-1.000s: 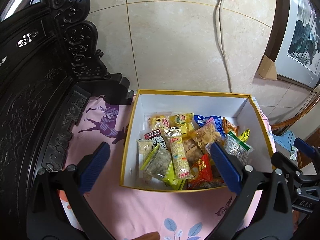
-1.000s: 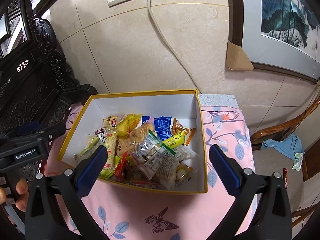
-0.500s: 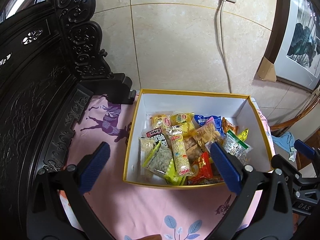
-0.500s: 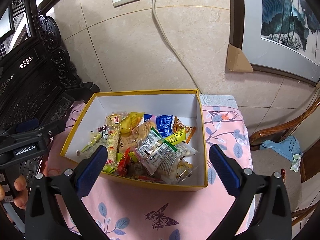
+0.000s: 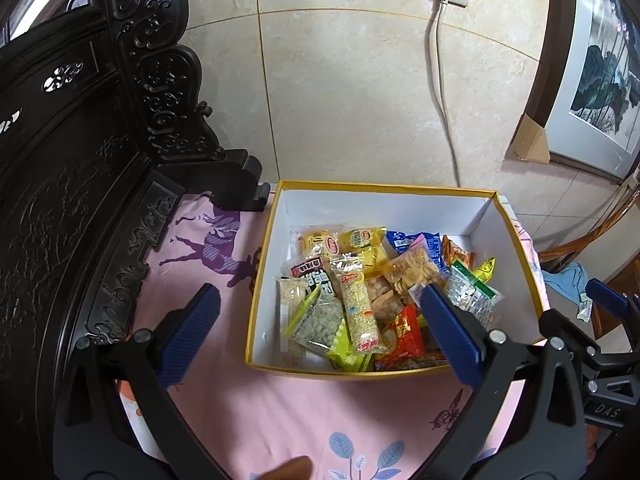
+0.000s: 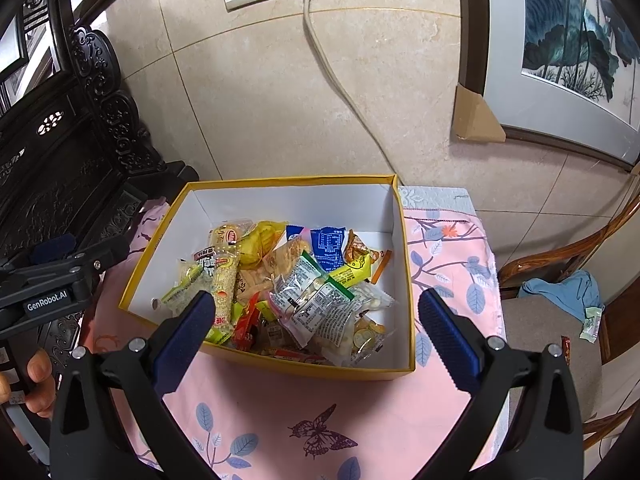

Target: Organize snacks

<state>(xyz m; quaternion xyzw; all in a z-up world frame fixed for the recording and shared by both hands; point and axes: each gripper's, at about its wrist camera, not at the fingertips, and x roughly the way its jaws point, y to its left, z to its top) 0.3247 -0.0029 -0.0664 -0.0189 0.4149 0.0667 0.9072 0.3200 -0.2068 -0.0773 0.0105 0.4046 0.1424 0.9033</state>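
Blue ribbed pads are facing each other across a wide gap on both tools: the left claw (image 5: 316,332) is gaping with nothing between its jaws, and the right claw (image 6: 316,328) is likewise spread and carrying nothing, each hanging above the near edge of the counter (image 6: 280,408) under its pink leaf-and-butterfly cloth. To do this step well, I would judge, one claw should be coming down over a single packet lying on top of the heap, closing on a crimped end or a firm edge, since the slick film wrappers are likely to slide and drag neighbours along; the other claw could be steadying the near wall of the yellow-rimmed box (image 6: 280,364), which looks light enough to skate on the cloth. Just beyond the pads, the snack packets (image 6: 288,284) are lying jumbled inside that box, overlapping at all angles and crowded toward its near half, while the white floor by the far wall is showing bare. Among them a long puffed-rice bar (image 5: 358,308) is lying lengthwise near the middle, a red packet (image 5: 402,334) is sitting close to the near wall, clear printed pouches (image 6: 320,300) are piled on the right, and a blue packet (image 6: 328,244) is resting furthest back.
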